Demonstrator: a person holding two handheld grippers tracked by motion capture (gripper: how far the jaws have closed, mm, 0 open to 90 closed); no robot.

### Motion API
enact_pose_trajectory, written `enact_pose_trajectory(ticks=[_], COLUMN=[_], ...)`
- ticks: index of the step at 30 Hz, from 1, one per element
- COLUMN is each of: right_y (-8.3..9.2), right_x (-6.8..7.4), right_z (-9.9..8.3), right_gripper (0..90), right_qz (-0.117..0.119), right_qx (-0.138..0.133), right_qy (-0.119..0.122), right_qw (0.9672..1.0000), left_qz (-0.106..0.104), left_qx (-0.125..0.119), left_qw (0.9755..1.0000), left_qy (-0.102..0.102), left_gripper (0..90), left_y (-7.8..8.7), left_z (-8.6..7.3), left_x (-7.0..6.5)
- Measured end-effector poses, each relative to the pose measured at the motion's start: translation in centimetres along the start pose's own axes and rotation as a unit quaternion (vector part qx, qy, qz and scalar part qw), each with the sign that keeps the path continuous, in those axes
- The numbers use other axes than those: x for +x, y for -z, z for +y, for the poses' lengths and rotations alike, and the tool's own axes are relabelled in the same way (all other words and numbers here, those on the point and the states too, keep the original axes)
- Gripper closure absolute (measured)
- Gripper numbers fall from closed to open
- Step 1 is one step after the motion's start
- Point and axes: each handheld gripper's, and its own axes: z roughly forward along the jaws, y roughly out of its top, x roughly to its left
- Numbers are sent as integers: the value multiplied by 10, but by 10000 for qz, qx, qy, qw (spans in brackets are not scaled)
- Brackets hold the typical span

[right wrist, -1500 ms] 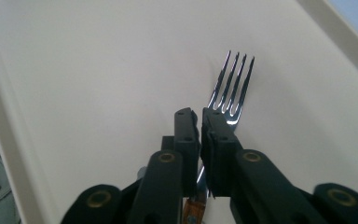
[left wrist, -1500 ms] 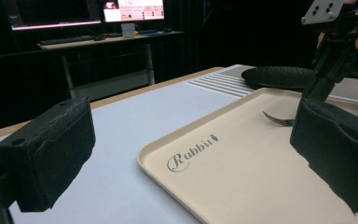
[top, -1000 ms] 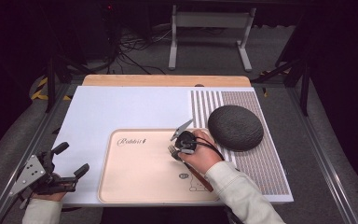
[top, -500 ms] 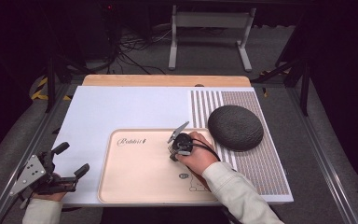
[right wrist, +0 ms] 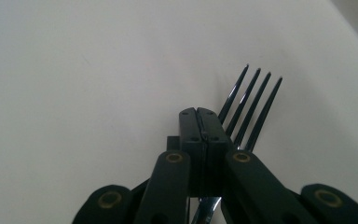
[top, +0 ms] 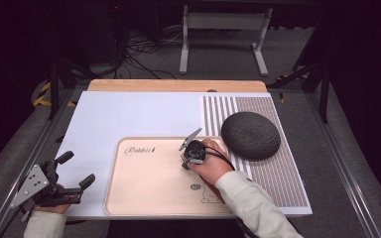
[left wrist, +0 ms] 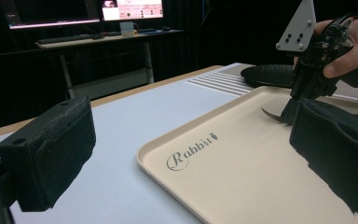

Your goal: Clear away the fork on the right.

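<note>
Landmark: cream tray [top: 149, 193] marked "Rabbit", on the near middle of the white mat [top: 129, 114].
Right gripper [top: 187, 154]: over the tray's far right part, jaws pressed together on a dark fork [right wrist: 249, 109]; the pads meet with no gap in the right gripper view.
Fork: tines project past the jaw tips, just above the tray surface; judged to be carried low for setting down or lifting off the tray.
Left gripper [top: 74, 171]: off the tray's near left corner, jaws spread wide and empty; judged to be parked clear of the work.
Dark round pad [top: 250, 135]: right of the tray, on the striped part of the mat, apart from the gripper.
Hidden: fork handle is covered by the jaws and hand [top: 211, 166]; whether the tines touch the tray cannot be told.
Cut off: tray's right edge lies under the sleeve [top: 253, 206].
Unclear: small print on the tray near the wrist is too small to read.
</note>
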Motion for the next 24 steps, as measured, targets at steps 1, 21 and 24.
enact_pose_trajectory(ticks=[1,21,24], right_y=[0,10,11], right_x=[-1,-24,-27], right_z=[-1,-12,-14], right_gripper=[900,900,900], right_qz=[-13,-306,-343], right_qx=[-1,35,21], right_qy=[0,-441,-513], right_qw=[10000,9986,9981], left_qz=[0,-15,-23], left_qx=[8,15,38], left_qw=[10000,10000,10000], left_qy=[10,6,-2], left_gripper=[7,8,8], left_y=[0,0,0], left_z=[0,0,0], left_x=[0,0,0])
